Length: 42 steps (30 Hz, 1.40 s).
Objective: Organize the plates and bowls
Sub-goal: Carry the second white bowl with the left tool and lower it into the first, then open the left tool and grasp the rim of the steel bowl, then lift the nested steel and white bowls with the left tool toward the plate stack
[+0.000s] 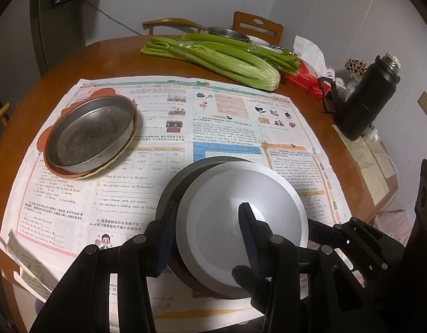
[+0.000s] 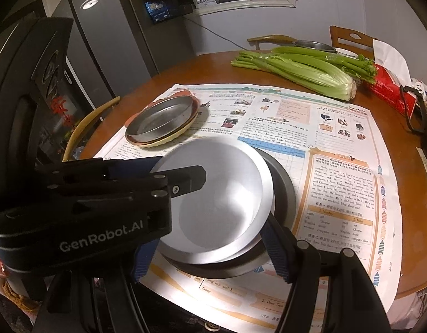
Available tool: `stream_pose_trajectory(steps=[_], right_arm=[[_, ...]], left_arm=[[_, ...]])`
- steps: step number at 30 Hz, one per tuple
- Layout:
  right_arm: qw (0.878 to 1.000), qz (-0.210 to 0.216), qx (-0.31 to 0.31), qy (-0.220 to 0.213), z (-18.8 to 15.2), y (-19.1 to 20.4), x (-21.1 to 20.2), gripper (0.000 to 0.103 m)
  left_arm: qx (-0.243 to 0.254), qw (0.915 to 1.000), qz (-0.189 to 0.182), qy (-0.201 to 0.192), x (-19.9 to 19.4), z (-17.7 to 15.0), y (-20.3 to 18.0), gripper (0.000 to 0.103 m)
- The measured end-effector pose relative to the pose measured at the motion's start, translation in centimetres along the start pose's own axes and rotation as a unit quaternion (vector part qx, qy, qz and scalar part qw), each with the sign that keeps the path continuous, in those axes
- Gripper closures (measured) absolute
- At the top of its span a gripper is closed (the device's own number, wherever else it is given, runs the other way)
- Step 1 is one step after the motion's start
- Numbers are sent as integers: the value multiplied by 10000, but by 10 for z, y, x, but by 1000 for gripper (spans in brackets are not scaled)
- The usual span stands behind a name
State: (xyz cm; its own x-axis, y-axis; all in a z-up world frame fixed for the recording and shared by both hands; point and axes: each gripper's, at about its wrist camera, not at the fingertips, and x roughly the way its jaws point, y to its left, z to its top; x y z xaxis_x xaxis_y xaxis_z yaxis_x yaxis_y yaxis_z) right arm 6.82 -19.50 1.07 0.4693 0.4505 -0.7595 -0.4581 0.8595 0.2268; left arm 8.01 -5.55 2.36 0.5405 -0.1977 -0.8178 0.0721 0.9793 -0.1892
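A shiny silver bowl [image 1: 241, 211] [image 2: 213, 199] sits tilted in a darker metal dish [image 1: 174, 183] [image 2: 282, 191] on the newspaper. My left gripper [image 1: 210, 222] is shut on the silver bowl's rim, one finger outside and one inside. It also shows in the right wrist view [image 2: 185, 180]. My right gripper [image 2: 210, 252] is open, its fingers [image 2: 277, 252] on either side of the stacked dishes near their front edge. A metal pan [image 1: 88, 133] [image 2: 163, 116] rests on stacked plates [image 1: 83, 174] [image 2: 163, 143] at the left.
Newspaper [image 1: 227, 116] [image 2: 338, 166] covers a round wooden table [image 1: 116, 58]. Celery [image 1: 219, 55] [image 2: 305, 66], a red tissue box [image 1: 307, 77], a black flask [image 1: 368, 97] and a metal bowl [image 1: 228, 33] lie at the back. Chairs and a fridge [image 2: 116, 41] stand around.
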Motion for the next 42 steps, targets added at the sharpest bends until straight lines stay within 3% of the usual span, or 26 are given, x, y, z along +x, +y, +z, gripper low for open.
stream_pose_trajectory(steps=[26,33,36,42], right_arm=[[9987,-325,173,-349,7,-19,-20,33],[9980,-408,405,-253,6,-32,-14,33],[9978,-410,491,-184,4,-38,-11,33],[9978,-332,575,5,-1,-42,-1,33]], left_arm=[[-124,9997,78,-196,-16,1,15,57],[-197,9998,-43,-76,-9,-3,22,55],[-345,9989,-306,64,-3,-4,29,54],[-474,9981,-294,270,14,-6,35,54]])
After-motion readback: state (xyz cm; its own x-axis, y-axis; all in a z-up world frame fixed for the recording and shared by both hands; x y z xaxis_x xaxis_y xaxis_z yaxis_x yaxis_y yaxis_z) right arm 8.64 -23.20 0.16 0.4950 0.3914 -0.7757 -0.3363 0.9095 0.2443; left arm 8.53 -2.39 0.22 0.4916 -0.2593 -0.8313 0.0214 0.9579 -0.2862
